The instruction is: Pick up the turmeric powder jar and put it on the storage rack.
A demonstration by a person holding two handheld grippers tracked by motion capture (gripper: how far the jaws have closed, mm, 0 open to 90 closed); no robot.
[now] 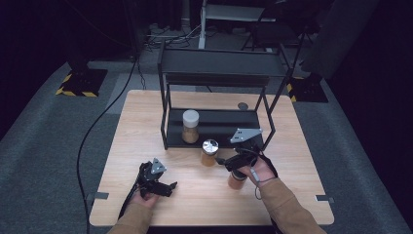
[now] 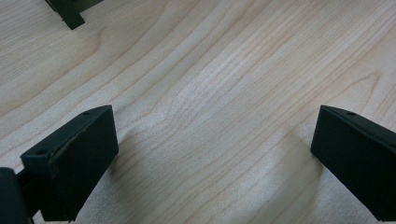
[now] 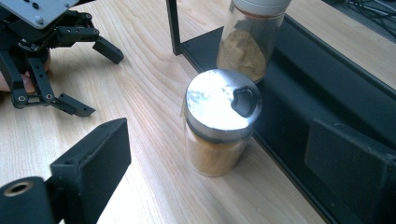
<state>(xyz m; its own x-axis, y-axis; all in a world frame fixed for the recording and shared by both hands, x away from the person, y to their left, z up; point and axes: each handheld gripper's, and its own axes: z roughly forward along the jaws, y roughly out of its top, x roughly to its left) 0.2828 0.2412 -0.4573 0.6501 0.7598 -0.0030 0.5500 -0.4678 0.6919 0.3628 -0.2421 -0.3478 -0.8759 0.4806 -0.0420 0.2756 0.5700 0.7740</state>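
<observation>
Steel-lidded spice jar [image 3: 219, 123] standing on the desk [image 1: 146, 141] just in front of the black rack [image 1: 214, 127] — framed between the wide-open, empty jaws of the right hand-held gripper [image 3: 224, 186]. Looking like the approach step; next, easing forward and closing around the glass below the lid. Left hand-held gripper [image 2: 210, 158] resting open over bare wood — gripping nothing.

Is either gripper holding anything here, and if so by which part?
Nothing is held. The left gripper is open over bare table; the right gripper is open, the silver-lidded jar untouched ahead.
</observation>
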